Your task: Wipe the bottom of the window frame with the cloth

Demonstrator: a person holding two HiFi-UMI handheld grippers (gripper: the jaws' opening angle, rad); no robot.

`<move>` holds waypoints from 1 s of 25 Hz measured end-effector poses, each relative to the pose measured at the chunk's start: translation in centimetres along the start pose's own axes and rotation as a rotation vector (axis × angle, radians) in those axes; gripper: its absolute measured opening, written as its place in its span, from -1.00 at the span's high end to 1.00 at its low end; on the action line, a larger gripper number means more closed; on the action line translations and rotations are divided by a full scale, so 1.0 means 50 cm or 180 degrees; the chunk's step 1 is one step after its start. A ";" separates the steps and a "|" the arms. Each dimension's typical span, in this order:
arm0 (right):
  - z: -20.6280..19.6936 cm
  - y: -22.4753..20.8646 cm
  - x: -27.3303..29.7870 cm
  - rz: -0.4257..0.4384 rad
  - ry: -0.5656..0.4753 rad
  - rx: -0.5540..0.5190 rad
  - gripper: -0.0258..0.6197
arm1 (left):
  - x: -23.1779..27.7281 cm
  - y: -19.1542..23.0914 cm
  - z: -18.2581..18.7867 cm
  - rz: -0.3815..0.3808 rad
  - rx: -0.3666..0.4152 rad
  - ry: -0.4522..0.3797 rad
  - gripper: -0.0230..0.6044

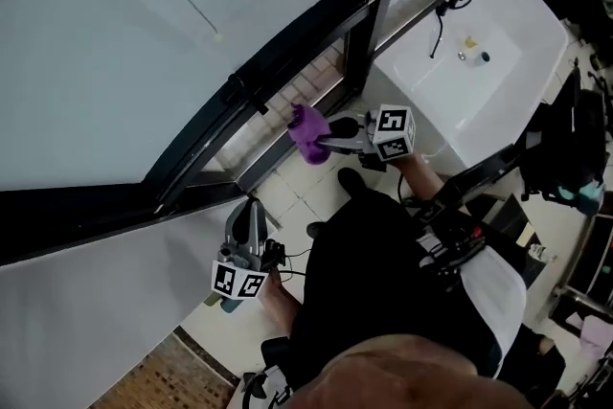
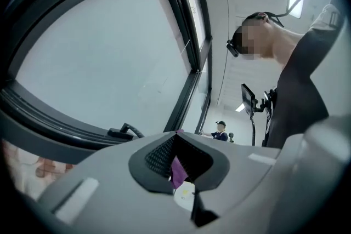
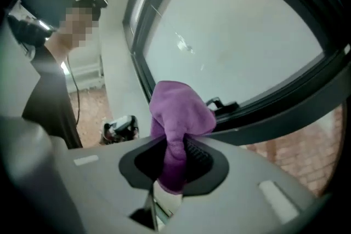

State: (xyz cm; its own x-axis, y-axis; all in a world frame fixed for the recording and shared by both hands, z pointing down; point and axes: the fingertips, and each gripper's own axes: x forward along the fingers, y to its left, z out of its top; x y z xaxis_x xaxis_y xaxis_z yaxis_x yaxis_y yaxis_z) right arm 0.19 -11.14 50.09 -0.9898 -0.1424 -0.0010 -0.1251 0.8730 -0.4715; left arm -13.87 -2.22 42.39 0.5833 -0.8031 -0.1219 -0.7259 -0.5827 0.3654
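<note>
A purple cloth bunches out of my right gripper, which is shut on it just in front of the dark bottom rail of the window frame. In the right gripper view the cloth stands up from the gripper, with the bottom rail and a black window handle behind it. My left gripper hangs lower left, jaws together, pointing up at the frame without touching it. In the left gripper view a sliver of purple shows through the jaw hollow of the left gripper.
A white basin with a tap sits at the upper right. Pale tiled floor runs below the frame, and a white wall panel lies at lower left. Black bags and cables crowd the right. A distant person stands indoors.
</note>
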 end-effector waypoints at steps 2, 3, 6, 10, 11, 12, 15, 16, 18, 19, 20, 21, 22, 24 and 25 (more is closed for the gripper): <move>0.019 0.061 0.024 0.0221 -0.0305 0.0092 0.72 | 0.005 -0.018 0.014 -0.0135 0.0039 -0.0067 0.93; 0.027 0.085 0.036 0.0306 -0.0403 0.0089 0.72 | 0.004 -0.025 0.022 -0.0183 0.0061 -0.0112 0.92; 0.037 0.125 0.068 0.0439 -0.0452 -0.0155 0.72 | -0.005 -0.042 0.032 -0.0263 0.0140 -0.0212 0.92; 0.042 0.153 0.093 0.0510 -0.0376 -0.0429 0.72 | -0.025 -0.048 0.021 -0.0256 0.0172 -0.0167 0.92; 0.045 0.160 0.095 0.0543 -0.0403 -0.0446 0.72 | -0.029 -0.048 0.019 -0.0240 0.0171 -0.0150 0.92; 0.050 0.164 0.096 0.0567 -0.0437 -0.0460 0.72 | -0.031 -0.047 0.019 -0.0224 0.0171 -0.0142 0.92; 0.057 0.164 0.100 0.0569 -0.0470 -0.0538 0.72 | -0.035 -0.040 0.023 -0.0178 0.0182 -0.0145 0.93; 0.061 0.166 0.103 0.0571 -0.0471 -0.0525 0.72 | -0.036 -0.039 0.023 -0.0165 0.0185 -0.0144 0.93; 0.072 0.173 0.107 0.0614 -0.0481 -0.0465 0.72 | -0.034 -0.038 0.021 -0.0136 0.0189 -0.0131 0.93; 0.075 0.176 0.107 0.0640 -0.0481 -0.0458 0.72 | -0.033 -0.038 0.020 -0.0120 0.0190 -0.0120 0.93; 0.076 0.177 0.107 0.0663 -0.0475 -0.0468 0.72 | -0.030 -0.037 0.019 -0.0104 0.0190 -0.0110 0.93; 0.078 0.179 0.107 0.0680 -0.0468 -0.0487 0.72 | -0.028 -0.037 0.019 -0.0088 0.0190 -0.0104 0.93; 0.079 0.179 0.106 0.0696 -0.0463 -0.0509 0.72 | -0.025 -0.037 0.018 -0.0076 0.0189 -0.0101 0.93; 0.081 0.176 0.100 0.0731 -0.0474 -0.0556 0.72 | -0.015 -0.037 0.017 -0.0061 0.0187 -0.0101 0.93; 0.083 0.173 0.095 0.0745 -0.0486 -0.0576 0.72 | -0.008 -0.038 0.015 -0.0058 0.0186 -0.0099 0.93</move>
State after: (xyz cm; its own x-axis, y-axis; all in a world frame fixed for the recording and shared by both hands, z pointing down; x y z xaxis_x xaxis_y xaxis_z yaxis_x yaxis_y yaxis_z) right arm -5.32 -6.19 42.34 -0.9732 0.0154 -0.2294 0.0808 0.9570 -0.2786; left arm -13.00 -0.90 41.07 0.5858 -0.7951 -0.1569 -0.7357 -0.6029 0.3085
